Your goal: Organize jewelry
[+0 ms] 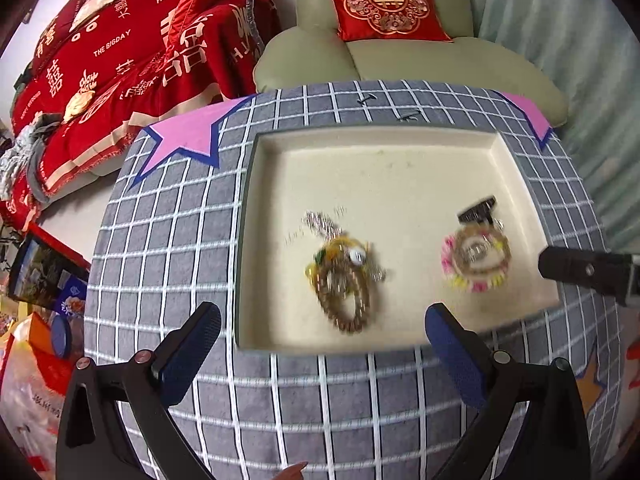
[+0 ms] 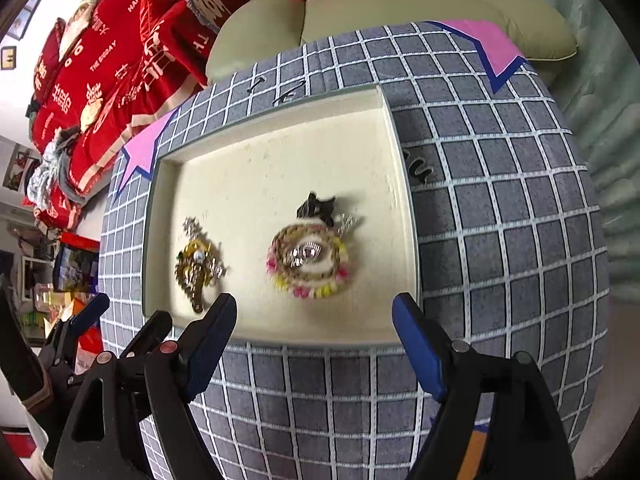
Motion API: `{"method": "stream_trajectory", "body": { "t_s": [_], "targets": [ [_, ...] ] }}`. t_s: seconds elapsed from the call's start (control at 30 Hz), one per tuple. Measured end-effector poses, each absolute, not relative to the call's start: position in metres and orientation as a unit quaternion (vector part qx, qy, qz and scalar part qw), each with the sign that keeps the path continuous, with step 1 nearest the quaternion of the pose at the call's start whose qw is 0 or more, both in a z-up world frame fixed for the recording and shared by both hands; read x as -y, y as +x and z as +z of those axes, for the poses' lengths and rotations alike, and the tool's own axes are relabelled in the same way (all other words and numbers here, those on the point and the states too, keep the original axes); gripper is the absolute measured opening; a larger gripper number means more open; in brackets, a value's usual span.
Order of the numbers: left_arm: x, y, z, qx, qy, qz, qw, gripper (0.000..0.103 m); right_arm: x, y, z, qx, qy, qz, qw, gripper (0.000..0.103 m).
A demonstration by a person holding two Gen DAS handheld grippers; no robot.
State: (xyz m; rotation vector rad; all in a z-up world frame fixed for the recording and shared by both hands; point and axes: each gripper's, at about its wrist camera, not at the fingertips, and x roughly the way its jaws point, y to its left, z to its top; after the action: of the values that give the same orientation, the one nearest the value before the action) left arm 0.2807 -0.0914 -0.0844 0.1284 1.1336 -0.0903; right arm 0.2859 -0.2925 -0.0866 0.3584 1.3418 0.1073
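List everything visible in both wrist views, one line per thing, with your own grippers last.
tray: one, cream, sunk in the middle of the checked cloth
brown bead pile: one heap, brown and gold beads with silver pieces, left part of the tray
pink and yellow bracelet pile: one heap, pink and yellow beads around tan beads and a silver piece, right part of the tray
black clip: one, black, touching that pile's far edge
checked cloth: one, grey with white lines, covering the table
pink stars: two, pink edged blue, at the cloth's far corners
sofa: one, pale green, behind the table
cushion: one, red and gold, on the sofa
red bedding: one heap, far left
left gripper: open, empty
right gripper: open, empty
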Motion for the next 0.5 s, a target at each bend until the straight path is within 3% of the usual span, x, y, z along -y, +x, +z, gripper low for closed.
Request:
{"method": "stream_trajectory", "body": {
  "t_s": [0.5],
  "targets": [
    [0.065,0.201,-0.079,-0.551,0.056,-0.043,0.831,0.103,0.271,0.204,-0.077,-0.601,0.117,0.034,0.790,0.085]
  ]
}}
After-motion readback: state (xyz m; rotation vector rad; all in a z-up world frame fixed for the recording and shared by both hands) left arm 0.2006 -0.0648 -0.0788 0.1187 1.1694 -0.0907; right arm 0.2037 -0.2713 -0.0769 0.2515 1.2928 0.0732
